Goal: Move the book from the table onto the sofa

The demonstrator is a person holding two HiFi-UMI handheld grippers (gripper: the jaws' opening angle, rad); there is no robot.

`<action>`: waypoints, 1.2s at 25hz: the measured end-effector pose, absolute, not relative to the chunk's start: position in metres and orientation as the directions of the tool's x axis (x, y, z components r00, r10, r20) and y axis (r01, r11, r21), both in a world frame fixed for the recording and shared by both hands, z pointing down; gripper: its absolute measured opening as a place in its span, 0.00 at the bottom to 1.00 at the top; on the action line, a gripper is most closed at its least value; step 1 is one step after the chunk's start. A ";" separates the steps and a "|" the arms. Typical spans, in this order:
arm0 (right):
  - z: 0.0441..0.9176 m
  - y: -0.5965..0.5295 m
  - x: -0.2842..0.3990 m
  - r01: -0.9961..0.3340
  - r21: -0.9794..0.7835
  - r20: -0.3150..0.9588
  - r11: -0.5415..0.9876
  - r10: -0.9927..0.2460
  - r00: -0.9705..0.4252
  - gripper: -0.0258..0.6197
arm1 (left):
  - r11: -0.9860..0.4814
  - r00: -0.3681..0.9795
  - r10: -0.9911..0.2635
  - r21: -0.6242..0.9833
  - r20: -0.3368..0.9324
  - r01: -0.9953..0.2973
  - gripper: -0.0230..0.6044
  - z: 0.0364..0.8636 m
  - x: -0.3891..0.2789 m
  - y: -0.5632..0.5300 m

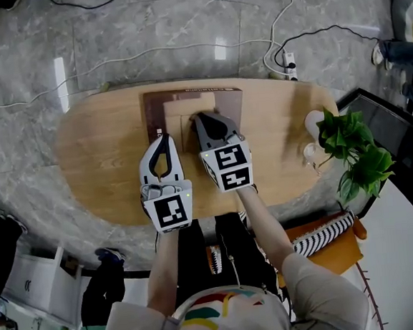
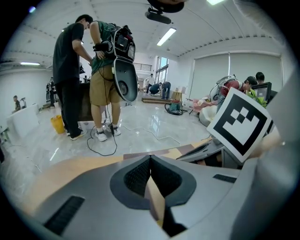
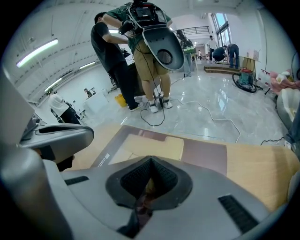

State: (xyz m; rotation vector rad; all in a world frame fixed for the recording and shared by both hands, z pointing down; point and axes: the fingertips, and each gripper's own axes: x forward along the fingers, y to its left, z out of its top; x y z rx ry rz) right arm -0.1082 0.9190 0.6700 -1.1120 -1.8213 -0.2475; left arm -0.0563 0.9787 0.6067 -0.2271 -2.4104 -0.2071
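**Two tools shut, book on the tabletop**

Book [image 1: 219, 102]: lies flat on the oval wooden tabletop [image 1: 97, 149], toward its far edge, about midway along its length. Brown cover with a tan panel; the right gripper view shows the same cover [image 3: 206, 154] just ahead of the jaws.

Left tool [image 1: 163, 138]: jaws meet at the tips, nothing between them (confirmed in the left gripper view [image 2: 150, 159], where only bare wood shows through the gap behind the tips). From the head view its tips sit over the book's left edge; contact cannot be judged.

Right tool [image 1: 201, 116]: jaws closed together, empty [image 3: 150, 161]. Tips are over the middle of the cover, pointing steeply down. Whether they touch the book is not clear.

Both tools are side by side, close together, marker cubes toward the person.

Surroundings: green potted plant [image 1: 353, 151] at the tabletop's right end; white cable [image 1: 182, 51] on the grey marble floor beyond; two people [image 2: 89, 75] standing further off.
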 end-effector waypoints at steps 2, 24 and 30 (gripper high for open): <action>0.670 0.926 -0.114 0.780 -0.276 0.805 0.562 0.579 -0.133 0.06 | 0.966 -0.752 0.118 0.100 0.649 0.238 0.05 0.605 -0.059 0.984; 0.628 0.974 -0.158 0.784 -0.495 0.592 0.375 0.806 -0.012 0.06 | 0.954 -0.754 0.180 0.074 0.632 0.290 0.05 0.617 -0.084 0.999; 0.566 0.963 -0.250 0.685 -0.692 0.297 0.229 0.955 -0.019 0.58 | 0.956 -0.761 0.187 0.063 0.622 0.286 0.05 0.608 -0.087 0.998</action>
